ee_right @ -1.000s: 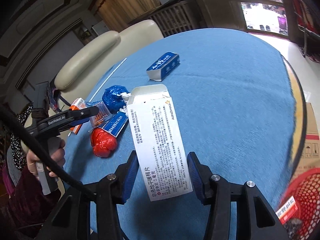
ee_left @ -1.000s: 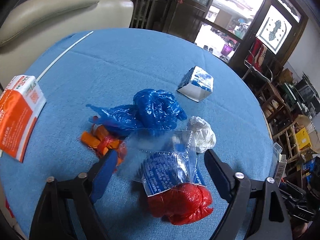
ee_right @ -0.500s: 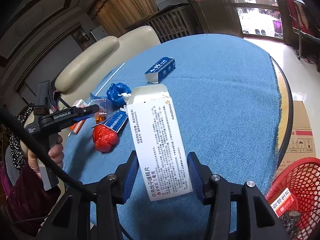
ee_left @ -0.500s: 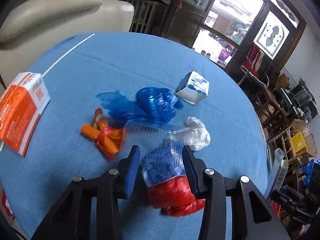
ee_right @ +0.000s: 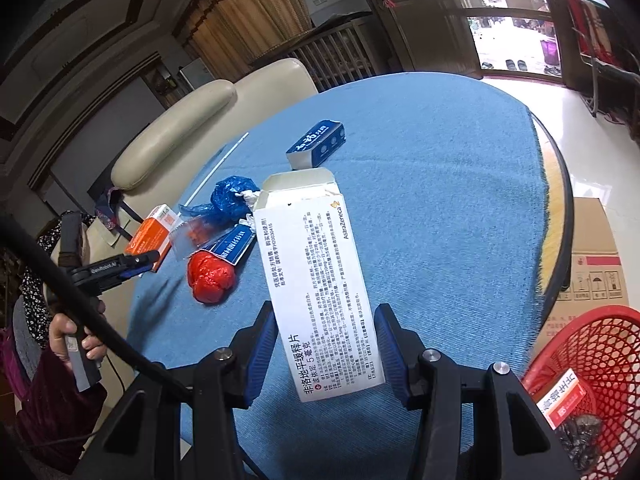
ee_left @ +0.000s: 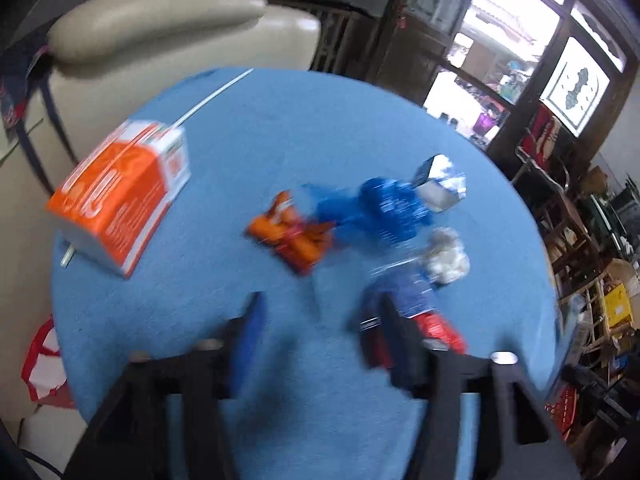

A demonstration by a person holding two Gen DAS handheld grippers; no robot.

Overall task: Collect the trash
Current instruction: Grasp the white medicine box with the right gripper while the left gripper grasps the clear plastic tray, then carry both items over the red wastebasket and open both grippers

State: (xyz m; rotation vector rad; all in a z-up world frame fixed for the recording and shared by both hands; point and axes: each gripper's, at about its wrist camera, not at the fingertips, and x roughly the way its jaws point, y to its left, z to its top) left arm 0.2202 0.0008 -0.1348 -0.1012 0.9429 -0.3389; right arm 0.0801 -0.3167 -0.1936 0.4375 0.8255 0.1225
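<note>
While right fingers (ee_right: 326, 354) clench white carton (ee_right: 316, 280) lengthwise away, left fingers (ee_left: 320, 336) opening, empty.

Daylit through the windows (ee_left: 516, 40); left view motion-blurred, both edges fisheye-bent.

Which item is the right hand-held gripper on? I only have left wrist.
Observer: The right hand-held gripper is shut on a white medicine box, held above the table.
Operator: Bin?
Observer: A red basket stands beyond the table edge, to the right, with a small box inside.
Operator: My view's blurred. Is left holding anything?
Observer: No. The left hand-held gripper is at the table's edge with its jaws opening and nothing between them. The red bag lies on the cloth.
</note>
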